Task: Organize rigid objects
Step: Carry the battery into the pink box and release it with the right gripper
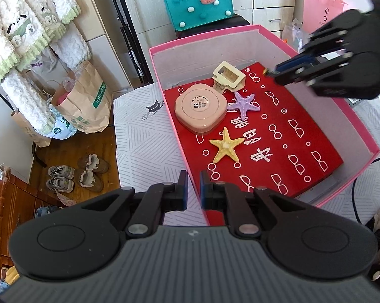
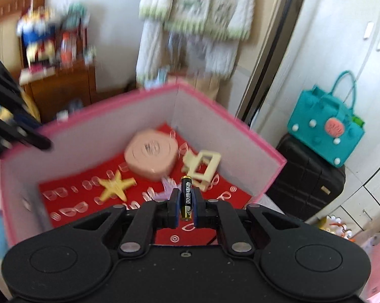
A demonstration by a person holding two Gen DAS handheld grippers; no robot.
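Room: bedroom-ish corner, fluffy white clothes (image 1: 25, 38) hanging on the wall, teal felt bag (image 1: 197, 2) sitting on a black suitcase (image 2: 308, 176), wood floor with shoes (image 1: 76, 174).
Surface: pink box (image 1: 361, 131) sits on a pale patterned cloth (image 1: 144, 136), red sheet with white glasses doodles (image 1: 291, 131) lining the bottom.
Right gripper (image 2: 185, 203): that's me with my jaws clenched on a small black-and-gold battery (image 2: 185, 197), standing upright between the pads, gold tip poking out above.
Battery vs box: it's hanging over the box's open top, near the far corner, not touching anything inside.
Left gripper (image 1: 193, 189): jaws pinched together, nothing in them, parked right at the near edge of the box.
Already in the box: peach round case (image 1: 200, 108), cream hair claw (image 1: 228, 75) touching it, purple starfish (image 1: 244, 103) just beside both, yellow starfish (image 1: 225, 146) a bit closer to my left jaws.
Blur: right view is smeared, so small details there are iffy.
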